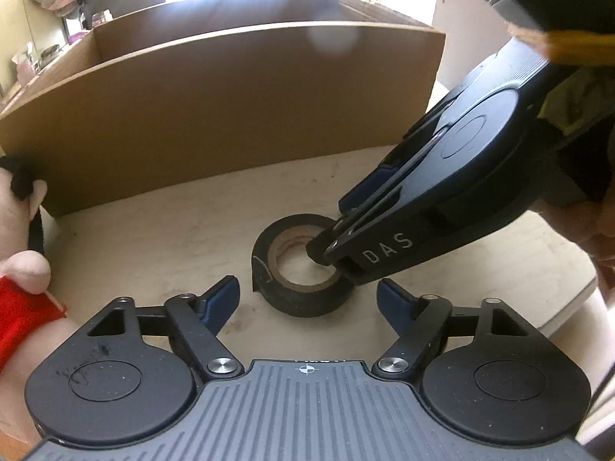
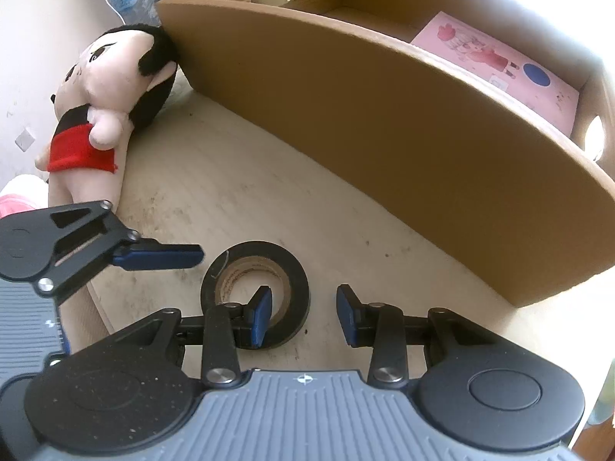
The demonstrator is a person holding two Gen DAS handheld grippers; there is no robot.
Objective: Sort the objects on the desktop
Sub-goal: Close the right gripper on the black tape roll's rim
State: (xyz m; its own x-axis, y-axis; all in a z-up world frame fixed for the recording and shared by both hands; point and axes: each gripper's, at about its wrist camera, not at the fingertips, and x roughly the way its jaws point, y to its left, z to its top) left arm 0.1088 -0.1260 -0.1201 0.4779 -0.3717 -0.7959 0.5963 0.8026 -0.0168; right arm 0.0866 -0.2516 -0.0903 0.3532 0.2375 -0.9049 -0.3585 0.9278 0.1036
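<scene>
One roll of black tape (image 2: 254,292) lies flat on the pale, scuffed surface (image 2: 238,192), its brown cardboard core showing and a loose end lifting. The right hand-held gripper (image 2: 301,313) straddles its wall, one finger inside the core, pads not pressing; the left hand-held gripper (image 1: 307,294) is open just before it. Beyond stand a cardboard box (image 2: 346,115) and a plush doll (image 2: 111,88).
</scene>
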